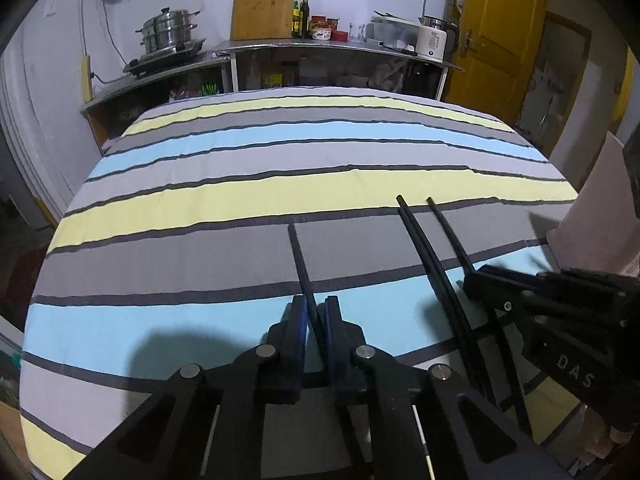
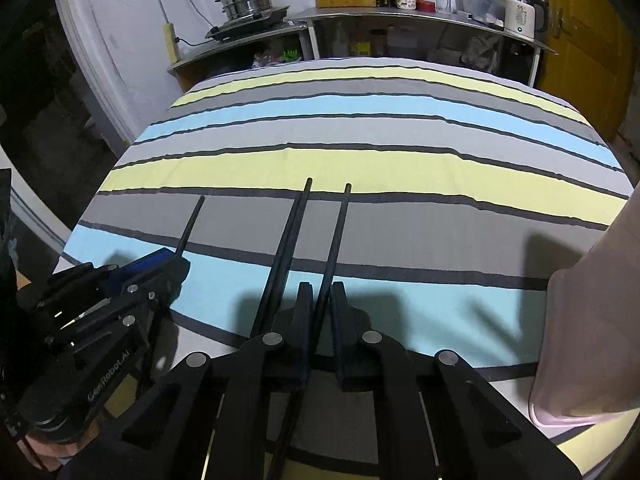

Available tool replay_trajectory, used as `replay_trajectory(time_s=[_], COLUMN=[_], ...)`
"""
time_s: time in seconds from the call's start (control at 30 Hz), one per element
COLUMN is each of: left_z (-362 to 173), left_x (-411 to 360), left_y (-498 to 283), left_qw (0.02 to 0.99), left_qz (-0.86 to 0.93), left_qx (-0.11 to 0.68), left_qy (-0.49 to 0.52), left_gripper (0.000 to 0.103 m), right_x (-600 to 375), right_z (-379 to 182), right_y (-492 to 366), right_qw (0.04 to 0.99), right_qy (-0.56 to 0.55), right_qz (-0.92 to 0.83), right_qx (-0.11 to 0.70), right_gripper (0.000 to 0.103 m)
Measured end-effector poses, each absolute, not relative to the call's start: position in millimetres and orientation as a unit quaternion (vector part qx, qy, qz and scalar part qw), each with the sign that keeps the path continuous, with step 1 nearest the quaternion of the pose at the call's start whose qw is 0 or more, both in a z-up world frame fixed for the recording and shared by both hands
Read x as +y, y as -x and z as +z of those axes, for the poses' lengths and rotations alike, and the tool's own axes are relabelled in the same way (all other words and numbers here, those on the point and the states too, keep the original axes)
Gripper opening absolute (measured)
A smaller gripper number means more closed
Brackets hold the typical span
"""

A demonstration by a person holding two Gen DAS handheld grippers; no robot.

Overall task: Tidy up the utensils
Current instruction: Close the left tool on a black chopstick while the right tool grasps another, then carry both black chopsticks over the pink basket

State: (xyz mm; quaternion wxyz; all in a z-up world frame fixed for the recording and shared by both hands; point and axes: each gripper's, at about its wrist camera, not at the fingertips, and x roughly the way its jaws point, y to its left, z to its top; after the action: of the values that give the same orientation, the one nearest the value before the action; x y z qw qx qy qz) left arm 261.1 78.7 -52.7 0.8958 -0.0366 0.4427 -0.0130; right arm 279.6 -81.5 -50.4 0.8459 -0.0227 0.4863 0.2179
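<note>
Several black chopsticks lie on a striped cloth. My left gripper [image 1: 317, 312] is shut on one black chopstick [image 1: 301, 264] that points away over the grey stripe; this gripper shows at the left of the right wrist view [image 2: 176, 266]. My right gripper [image 2: 321, 298] is shut on another black chopstick [image 2: 336, 232]. A pair of chopsticks [image 2: 286, 248] lies side by side just left of it, also seen in the left wrist view [image 1: 420, 240]. The right gripper shows at the right of the left wrist view [image 1: 474, 280].
The striped cloth [image 1: 280, 196] covers the table. A pale pink cylindrical container [image 2: 580, 320] stands at the right edge. Behind the table is a metal counter [image 1: 320, 46] with a steamer pot [image 1: 170, 34], cutting board [image 1: 264, 6], bottles and a kettle [image 1: 434, 40].
</note>
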Motion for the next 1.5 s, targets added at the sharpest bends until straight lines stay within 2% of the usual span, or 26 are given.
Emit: replay_trajectory(time_s=[0.23,0.9,1.5], left_z=[-34,88,115], left_x=[87,73,22], left_y=[-249,-162,-136], left_qw=[0.899,0.929,0.918], left_qz=[-0.035,-0.116,-0.18], left_qx=[0.431,0.337,0.341], left_qy=[0.073,0.1,0.091], left_gripper=[0.005,0.005,0.005], right_x=[-91,-138,-203], right_z=[-31,80,113], right_y=[-264,-180,-141], right_qw=[0.852,0.891,0.913], right_qy=[0.005,-0.033,-0.065], right_qz=[0.233,0.261,0.222], right_qx=[0.47,0.37,0.337], right_gripper=[0.005,0.005,0.005])
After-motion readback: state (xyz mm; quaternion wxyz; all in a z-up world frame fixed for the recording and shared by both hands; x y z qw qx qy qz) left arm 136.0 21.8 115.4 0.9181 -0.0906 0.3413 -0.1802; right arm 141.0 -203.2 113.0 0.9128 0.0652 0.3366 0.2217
